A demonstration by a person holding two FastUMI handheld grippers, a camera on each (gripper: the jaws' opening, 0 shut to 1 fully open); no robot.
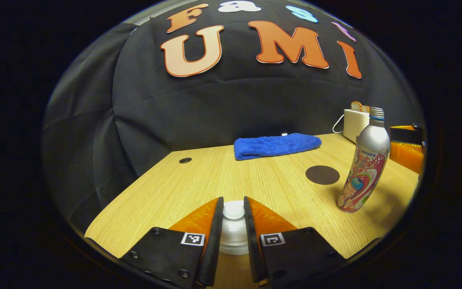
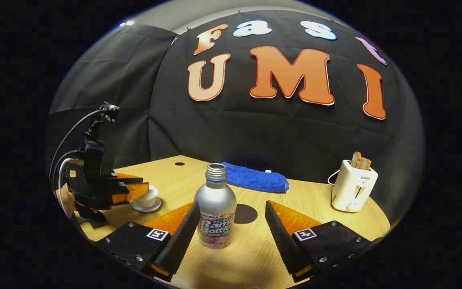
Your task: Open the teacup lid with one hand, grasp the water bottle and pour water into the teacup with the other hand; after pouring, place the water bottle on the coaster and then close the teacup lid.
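Note:
In the left gripper view my left gripper [image 1: 233, 200] is shut on the knob of the white teacup lid [image 1: 234, 226], which sits low between its fingers. In the right gripper view that gripper [image 2: 144, 188] reaches over the white teacup [image 2: 147, 198] on its saucer at the left. The water bottle [image 2: 215, 208] is silver with a colourful label and an uncapped neck. It stands upright on the table between the fingers of my open right gripper [image 2: 231, 204], nearer the left finger. The left gripper view has the bottle [image 1: 365, 168] at the right. A dark round coaster [image 2: 247, 213] [image 1: 322, 175] lies just behind it.
A folded blue towel [image 2: 255, 180] [image 1: 277, 145] lies at the table's back edge. A white toaster [image 2: 353, 186] [image 1: 355, 124] holding toast stands at the back right with its cord. A small cable hole [image 2: 179, 163] is in the wooden table [image 2: 315, 200] at the back left.

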